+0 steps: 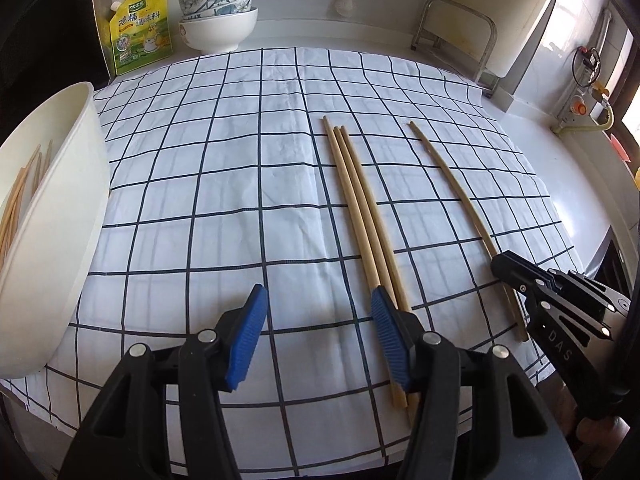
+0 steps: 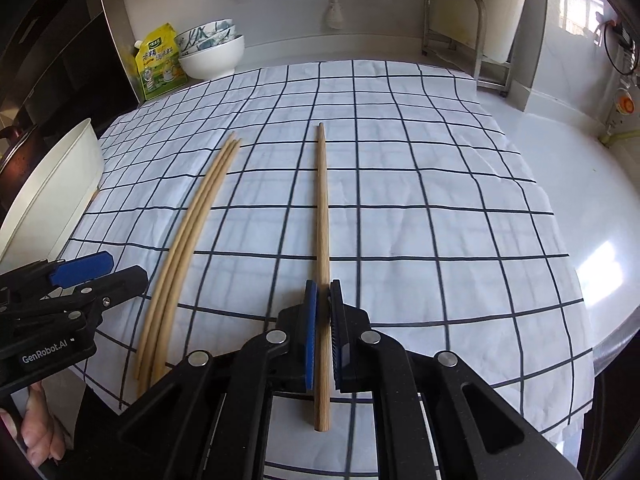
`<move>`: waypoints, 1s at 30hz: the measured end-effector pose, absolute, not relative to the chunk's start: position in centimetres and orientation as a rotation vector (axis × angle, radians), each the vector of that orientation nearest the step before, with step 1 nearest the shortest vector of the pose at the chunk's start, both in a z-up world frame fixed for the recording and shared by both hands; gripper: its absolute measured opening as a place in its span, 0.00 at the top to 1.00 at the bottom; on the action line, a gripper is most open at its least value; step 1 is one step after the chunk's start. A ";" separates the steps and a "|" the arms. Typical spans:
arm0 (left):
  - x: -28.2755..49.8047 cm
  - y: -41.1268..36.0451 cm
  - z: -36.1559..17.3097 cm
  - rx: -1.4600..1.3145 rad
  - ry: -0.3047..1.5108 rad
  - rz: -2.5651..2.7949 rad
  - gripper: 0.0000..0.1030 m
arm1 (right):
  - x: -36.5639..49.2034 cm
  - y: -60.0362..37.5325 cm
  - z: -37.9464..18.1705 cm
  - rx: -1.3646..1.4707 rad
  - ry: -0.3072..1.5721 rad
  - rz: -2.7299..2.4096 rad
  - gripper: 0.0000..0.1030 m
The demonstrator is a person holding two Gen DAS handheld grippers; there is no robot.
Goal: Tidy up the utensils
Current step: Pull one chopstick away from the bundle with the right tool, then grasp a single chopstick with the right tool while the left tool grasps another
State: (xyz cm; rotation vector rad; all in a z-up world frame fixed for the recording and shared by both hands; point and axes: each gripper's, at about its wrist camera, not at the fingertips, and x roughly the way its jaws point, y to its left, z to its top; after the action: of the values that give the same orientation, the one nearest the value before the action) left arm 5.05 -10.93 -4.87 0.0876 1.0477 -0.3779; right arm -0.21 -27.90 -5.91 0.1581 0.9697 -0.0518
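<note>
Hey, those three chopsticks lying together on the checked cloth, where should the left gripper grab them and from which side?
Grip the three chopsticks at their thick near ends, coming down from above with the open left gripper straddling the bundle. They lie flat, touching, pointing away, and only spread slightly at the far tips.

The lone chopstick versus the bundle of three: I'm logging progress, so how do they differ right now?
The lone chopstick is clamped in the shut right gripper; the bundle of three lies loose on the checked cloth. The lone one lies apart; the bundled three touch. Both are plain wood, pointing the same way.
</note>
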 end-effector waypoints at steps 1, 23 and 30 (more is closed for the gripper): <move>5.0 -11.1 -4.9 0.089 1.048 -0.383 0.46 | -0.3 -28.1 -5.9 0.161 0.970 -0.048 0.94; 5.1 -12.0 -5.5 0.184 1.031 -0.317 0.40 | -0.5 -28.8 -5.7 0.190 0.943 -0.039 0.82; 6.3 -12.0 -5.6 0.189 1.032 -0.294 0.38 | 0.3 -28.5 -6.0 0.166 0.955 -0.042 0.82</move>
State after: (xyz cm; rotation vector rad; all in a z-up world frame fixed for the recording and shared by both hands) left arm 6.34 -12.02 -5.55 0.1891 1.0323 -0.2936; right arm 0.31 -28.53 -5.95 0.1660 0.9555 -0.0420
